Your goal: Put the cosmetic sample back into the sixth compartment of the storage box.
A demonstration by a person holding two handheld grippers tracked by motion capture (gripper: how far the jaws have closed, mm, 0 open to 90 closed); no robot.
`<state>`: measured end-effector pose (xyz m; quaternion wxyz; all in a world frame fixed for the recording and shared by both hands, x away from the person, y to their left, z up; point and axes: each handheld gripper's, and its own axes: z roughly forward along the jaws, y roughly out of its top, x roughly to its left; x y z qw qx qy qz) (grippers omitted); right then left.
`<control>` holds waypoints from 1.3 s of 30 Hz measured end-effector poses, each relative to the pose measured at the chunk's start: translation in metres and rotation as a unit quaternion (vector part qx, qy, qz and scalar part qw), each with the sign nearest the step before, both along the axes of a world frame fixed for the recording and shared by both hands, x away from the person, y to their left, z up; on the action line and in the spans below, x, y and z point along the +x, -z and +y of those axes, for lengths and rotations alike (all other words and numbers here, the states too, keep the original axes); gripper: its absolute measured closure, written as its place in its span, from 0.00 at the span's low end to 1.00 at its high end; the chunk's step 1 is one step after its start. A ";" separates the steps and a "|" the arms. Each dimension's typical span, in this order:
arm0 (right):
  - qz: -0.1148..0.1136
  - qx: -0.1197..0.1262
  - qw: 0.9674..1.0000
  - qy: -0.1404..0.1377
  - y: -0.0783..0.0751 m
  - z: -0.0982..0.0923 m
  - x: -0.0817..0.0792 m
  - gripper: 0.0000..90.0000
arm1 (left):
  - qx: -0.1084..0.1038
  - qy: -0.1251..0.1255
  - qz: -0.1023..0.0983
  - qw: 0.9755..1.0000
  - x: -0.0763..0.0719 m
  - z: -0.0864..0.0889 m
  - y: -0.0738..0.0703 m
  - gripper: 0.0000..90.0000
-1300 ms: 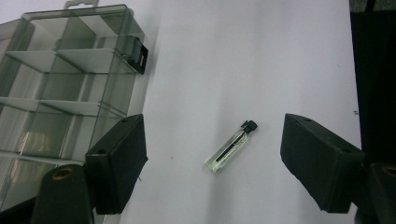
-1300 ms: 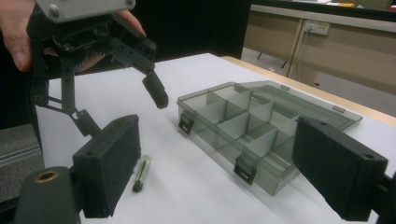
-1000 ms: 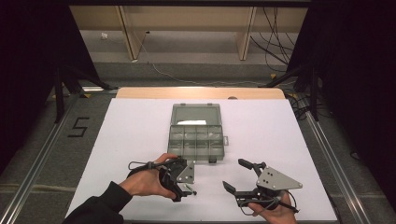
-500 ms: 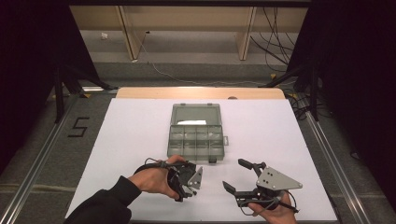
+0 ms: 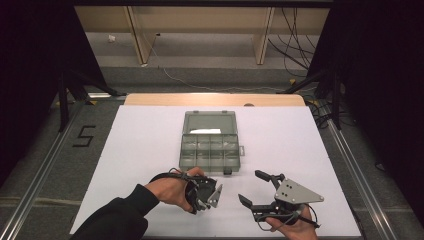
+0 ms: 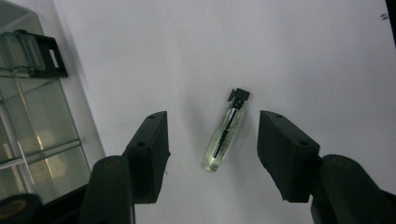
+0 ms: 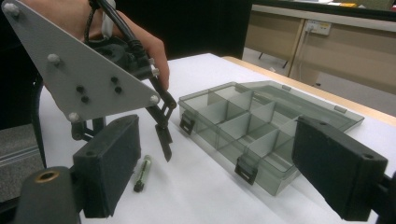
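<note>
A small clear glass vial (image 6: 225, 136) with a black cap lies flat on the white table sheet. My left gripper (image 6: 215, 129) hangs open right over it, one jaw on each side, neither touching. From the right gripper view the vial (image 7: 142, 171) lies just below the left gripper's fingertip (image 7: 165, 148). In the high view a hand holds the left gripper (image 5: 206, 199) tilted down at the table's front. My right gripper (image 5: 252, 188) rests open to its right with nothing between its jaws.
An open smoky plastic compartment box (image 5: 238, 156) lies mid-table, lid flat behind it, compartments looking bare. Its near latches (image 7: 245, 169) face the right gripper (image 7: 224, 161). The white sheet (image 5: 145, 140) spreads out on both sides of the box.
The left hand has slid its gripper a little to the right and tipped it down over the vial. The right gripper has stayed put.
</note>
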<state>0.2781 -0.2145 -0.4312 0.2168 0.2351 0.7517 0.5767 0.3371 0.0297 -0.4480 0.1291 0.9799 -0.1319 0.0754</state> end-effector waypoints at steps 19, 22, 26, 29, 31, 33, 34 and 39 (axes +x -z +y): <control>0.000 0.000 1.000 0.000 0.000 0.000 0.000 0.19 | 0.034 0.042 -0.007 0.998 0.005 -0.002 0.004 0.65; 0.000 -0.001 1.000 0.000 0.000 0.000 0.000 0.19 | 0.032 0.037 -0.001 0.999 0.005 -0.002 0.006 0.66; 0.000 -0.001 1.000 0.000 0.000 0.000 0.000 0.19 | 0.036 0.037 0.004 0.999 0.005 -0.002 0.006 0.69; 0.002 0.000 1.000 0.000 0.000 0.000 0.000 0.19 | 0.038 0.037 0.006 0.999 0.006 -0.002 0.007 0.72; 0.002 0.000 1.000 0.000 0.000 0.000 0.000 0.19 | 0.038 0.039 0.009 0.998 0.006 -0.002 0.008 0.73; 0.007 0.000 1.000 0.000 0.000 0.000 -0.001 0.19 | 0.044 0.045 0.011 0.998 0.007 -0.002 0.009 0.75; 0.002 0.000 1.000 0.000 0.000 0.000 0.000 0.19 | 0.045 0.046 0.009 0.998 0.007 -0.003 0.009 0.76; 0.003 -0.003 1.000 0.002 0.000 0.000 -0.001 0.19 | 0.054 0.056 0.020 0.997 0.007 -0.004 0.010 0.83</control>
